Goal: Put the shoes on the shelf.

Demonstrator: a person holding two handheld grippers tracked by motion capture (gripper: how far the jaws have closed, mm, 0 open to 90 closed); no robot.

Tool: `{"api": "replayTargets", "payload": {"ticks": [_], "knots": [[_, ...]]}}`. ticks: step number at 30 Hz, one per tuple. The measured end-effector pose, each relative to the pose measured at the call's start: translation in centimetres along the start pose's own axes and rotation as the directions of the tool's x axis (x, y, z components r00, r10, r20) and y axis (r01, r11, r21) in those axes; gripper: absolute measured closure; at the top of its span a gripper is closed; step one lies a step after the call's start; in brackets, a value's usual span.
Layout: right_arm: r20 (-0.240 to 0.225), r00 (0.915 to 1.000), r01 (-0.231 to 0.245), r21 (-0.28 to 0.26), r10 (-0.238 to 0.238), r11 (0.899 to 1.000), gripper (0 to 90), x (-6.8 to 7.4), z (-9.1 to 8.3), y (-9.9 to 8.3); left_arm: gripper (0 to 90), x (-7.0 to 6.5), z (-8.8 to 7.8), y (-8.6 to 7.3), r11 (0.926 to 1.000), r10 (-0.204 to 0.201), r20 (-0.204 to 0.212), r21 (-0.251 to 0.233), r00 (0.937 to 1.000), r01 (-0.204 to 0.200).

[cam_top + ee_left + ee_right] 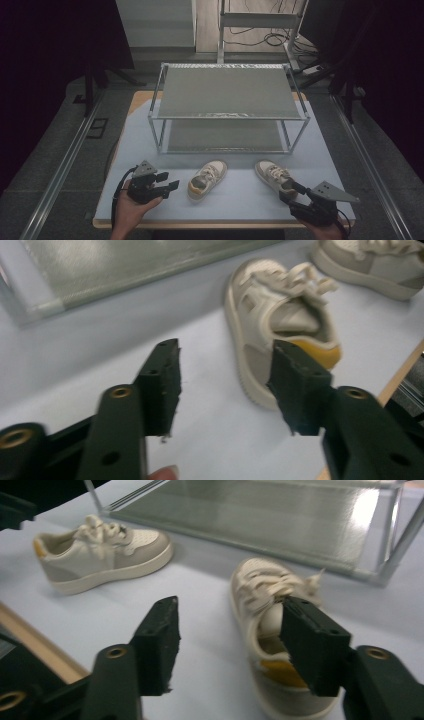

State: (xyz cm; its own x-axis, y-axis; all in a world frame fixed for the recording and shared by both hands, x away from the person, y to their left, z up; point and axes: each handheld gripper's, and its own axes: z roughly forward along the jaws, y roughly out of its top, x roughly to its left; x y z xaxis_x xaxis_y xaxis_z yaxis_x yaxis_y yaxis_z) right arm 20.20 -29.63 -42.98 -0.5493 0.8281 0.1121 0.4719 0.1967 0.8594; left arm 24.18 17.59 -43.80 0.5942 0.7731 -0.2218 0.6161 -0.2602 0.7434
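Observation:
Two small white and beige sneakers with yellow heel tabs lie on the pale blue mat (240,197) in front of a metal rack. The left sneaker (207,180) (270,325) (100,555) lies just right of my left gripper (171,185) (226,354), which is open with nothing between its jaws. The right sneaker (273,176) (260,597) (370,260) has its heel at the tips of my right gripper (296,191) (232,607). That gripper is open too, and its pads do not press on the shoe.
A two-tier rack (227,107) with grey mesh shelves stands behind the shoes; its lower shelf (260,515) is bare. The table's wooden front edge (200,224) runs just behind both hands. Metal rails flank the table.

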Motion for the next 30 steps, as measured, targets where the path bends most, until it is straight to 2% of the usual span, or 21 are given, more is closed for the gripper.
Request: {"api": "replayTargets", "payload": {"ticks": [3,4,9,11,14,15,18,20,23,26,28,29,30], "knots": [[0.018,0.9998,-0.002,-0.002,0.002,1.0,35.9,-0.2,0.1,0.5,36.6,-0.5,0.1,0.4,0.9999,0.009,-0.004,0.008,1.0,-0.009],[0.022,0.9997,0.002,0.009,-0.002,1.0,32.2,-0.5,0.5,0.9,34.6,-1.0,0.3,0.8,0.9997,0.02,-0.009,0.016,0.9997,-0.02],[0.042,0.999,-0.02,0.051,0.018,0.999,27.6,-1.4,1.5,1.6,27.9,-2.2,0.9,1.7,0.9981,0.048,-0.018,0.038,0.9987,-0.047],[0.058,0.9982,-0.023,0.069,0.019,0.997,25.2,-1.7,2.1,1.9,24.1,-3.1,1.8,2.6,0.9966,0.066,-0.015,0.051,0.9977,-0.065],[0.068,0.9976,-0.018,0.083,0.012,0.996,24.1,-1.8,2.5,2.0,22.0,-3.5,2.6,3.0,0.9952,0.072,-0.003,0.066,0.9974,-0.072],[0.081,0.9966,-0.021,0.099,0.013,0.995,21.9,-2.0,2.9,2.0,20.5,-3.9,3.5,3.4,0.9931,0.077,-0.001,0.088,0.997,-0.077],[0.115,0.9933,-0.025,0.12,0.011,0.992,19.4,-2.2,3.4,1.7,18.9,-4.3,4.7,3.7,0.9893,0.086,0.007,0.118,0.9963,-0.086],[0.114,0.9933,-0.034,0.135,0.019,0.99,18.4,-2.5,3.7,1.5,18.0,-4.6,5.2,3.6,0.9871,0.088,0.008,0.133,0.9961,-0.089],[0.113,0.9934,-0.041,0.166,0.023,0.985,16.6,-2.9,4.3,1.0,14.0,-4.9,6.0,3.4,0.9796,0.1,0.003,0.175,0.995,-0.099],[0.113,0.9933,-0.046,0.188,0.025,0.981,15.7,-3.1,4.9,0.7,13.4,-5.0,6.5,3.2,0.9778,0.101,-0.005,0.185,0.9948,-0.099],[0.112,0.9933,-0.053,0.211,0.029,0.976,14.9,-3.4,5.4,0.4,13.1,-5.1,7.1,3.2,0.9729,0.103,-0.002,0.208,0.9946,-0.101],[0.11,0.9934,-0.059,0.236,0.033,0.97,14.7,-3.6,6.0,0.2,12.4,-5.1,7.6,3.2,0.9692,0.107,-0.005,0.224,0.9943,-0.103],[0.11,0.9934,-0.059,0.236,0.033,0.97,14.7,-3.6,6.0,0.2,12.4,-5.1,7.6,3.2,0.9692,0.107,-0.005,0.224,0.9943,-0.103]]}}
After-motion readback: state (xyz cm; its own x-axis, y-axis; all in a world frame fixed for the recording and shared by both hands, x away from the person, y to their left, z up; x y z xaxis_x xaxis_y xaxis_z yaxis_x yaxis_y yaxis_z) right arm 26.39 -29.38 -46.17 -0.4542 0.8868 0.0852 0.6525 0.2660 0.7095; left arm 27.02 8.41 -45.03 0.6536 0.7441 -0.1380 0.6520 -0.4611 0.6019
